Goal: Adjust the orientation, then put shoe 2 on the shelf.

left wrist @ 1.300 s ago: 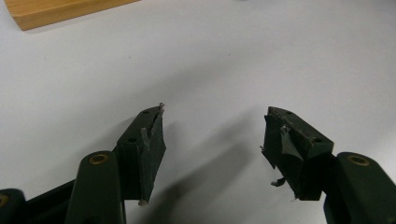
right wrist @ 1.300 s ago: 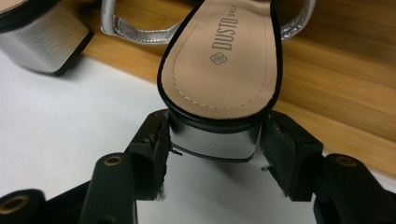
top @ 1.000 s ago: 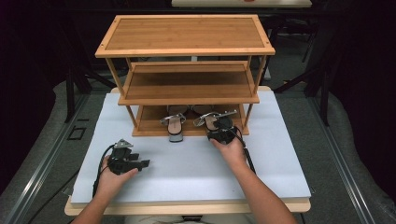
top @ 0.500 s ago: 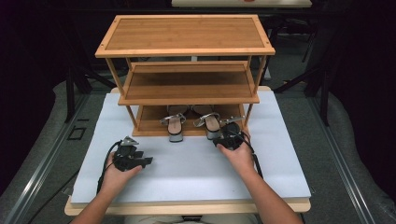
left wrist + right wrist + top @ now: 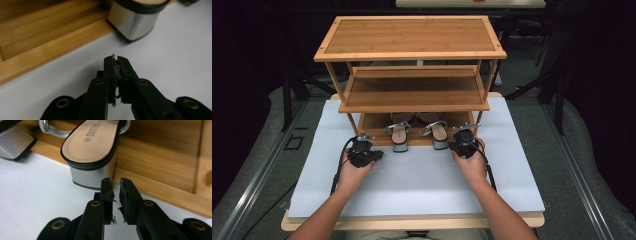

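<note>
While both sandals [image 5: 417,134] sit shelved, each claw (empty) has just closed.

Both forearms reach in over table [image 5: 512,165]. Left tongs [image 5: 116,58] pressed shut, nothing between, just closed. Right tongs [image 5: 115,181] nearly shut, narrow gap, empty, also just closing. Hands apart, each near table's far half.

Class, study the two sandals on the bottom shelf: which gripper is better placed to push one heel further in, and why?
Probably the right gripper: its nearly closed, empty jaws sit right at the right sandal, by its silver heel. The left gripper, shut and empty, sits on the white mat, further from the left sandal.
</note>
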Demonstrator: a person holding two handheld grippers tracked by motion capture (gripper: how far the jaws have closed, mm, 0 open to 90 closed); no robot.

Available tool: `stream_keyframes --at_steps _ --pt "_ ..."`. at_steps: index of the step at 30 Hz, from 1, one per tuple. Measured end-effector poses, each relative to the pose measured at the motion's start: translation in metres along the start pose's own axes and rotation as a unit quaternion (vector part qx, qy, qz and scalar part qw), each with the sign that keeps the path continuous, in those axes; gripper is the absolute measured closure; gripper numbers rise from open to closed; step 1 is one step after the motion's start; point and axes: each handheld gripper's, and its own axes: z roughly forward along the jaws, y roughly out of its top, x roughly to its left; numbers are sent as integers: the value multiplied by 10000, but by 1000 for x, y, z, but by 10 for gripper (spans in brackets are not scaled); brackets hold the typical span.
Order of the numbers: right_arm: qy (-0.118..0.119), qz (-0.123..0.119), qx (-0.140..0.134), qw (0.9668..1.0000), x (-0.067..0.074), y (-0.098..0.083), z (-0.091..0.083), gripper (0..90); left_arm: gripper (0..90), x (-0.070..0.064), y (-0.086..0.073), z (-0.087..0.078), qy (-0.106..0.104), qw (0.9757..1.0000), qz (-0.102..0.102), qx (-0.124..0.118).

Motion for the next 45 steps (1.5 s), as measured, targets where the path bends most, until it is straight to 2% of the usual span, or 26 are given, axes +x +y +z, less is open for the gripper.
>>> stream_keyframes --at_steps 1,6,10,11,14,15,18,22,26,27,28,29,32,33,34,35,37,38,39,40,41,44,45 --pt "97 -3 -3 10000 3 1 3 827 888 0 3 5 2 10000 -40 -14" --pt "31 -71 1 10000 11 2 4 846 895 0 6 12 -59 9999 -124 11" --pt "215 -66 16 9997 14 2 5 845 897 -4 9 14 -95 9999 -121 -26" --pt "109 -83 -5 9999 17 2 5 845 897 -5 10 15 -96 9999 -107 -16" --pt "420 -101 -5 9991 22 3 5 844 898 -8 14 18 -106 9999 -80 -10" --pt "486 -141 -26 9987 27 4 4 808 898 -9 15 18 -103 9999 -65 -12" --pt "519 -180 -3 9985 34 5 5 808 898 -11 17 21 -161 9998 -63 -24" --pt "631 -248 14 9977 43 6 7 827 899 -14 19 24 -87 10000 -1 -24" --pt "720 -290 4 9970 49 8 10 828 900 -11 19 27 -122 9998 -162 -78" --pt "554 -329 22 9979 54 9 10 828 900 -11 19 27 -121 9998 -157 -63" --pt "554 -329 22 9979 54 9 10 828 900 -11 20 27 -119 9998 -174 -66" --pt "889 -367 -16 9954 54 9 12 827 900 -12 20 28 -135 9997 -176 -56" --pt "904 -373 -20 9952 63 12 12 836 900 -14 21 28 -123 9998 -157 -57" --pt "952 -474 17 9943 70 14 15 837 900 -14 21 29 -130 9998 -166 -60" --pt "952 -474 17 9943 70 14 15 837 900 -15 21 29 -123 9998 -169 -69" --pt "885 -551 6 9946 77 15 17 841 900 -15 22 29 -108 9998 -169 -87" --pt "812 -611 4 9948 79 16 16 847 900 -15 22 29 -99 9998 -174 -82" --pt "906 -783 -92 9928 80 14 8 876 900 -15 22 28 -113 9997 -184 -93" --pt "906 -783 -92 9928 80 14 8 876 900 -14 22 28 -123 9997 -186 -97" --pt "772 -827 -101 9935 80 12 5 893 900 -14 22 28 -133 9997 -181 -88" --pt "564 -800 -88 9952 76 10 -1 896 900 -15 22 28 -119 9997 -182 -96" --pt "592 -519 -93 9969 60 8 -5 898 900 -15 22 29 -102 9997 -184 -95" --pt "557 -497 -95 9972 56 9 -5 898 900 -15 22 29 -82 9998 -168 -91"
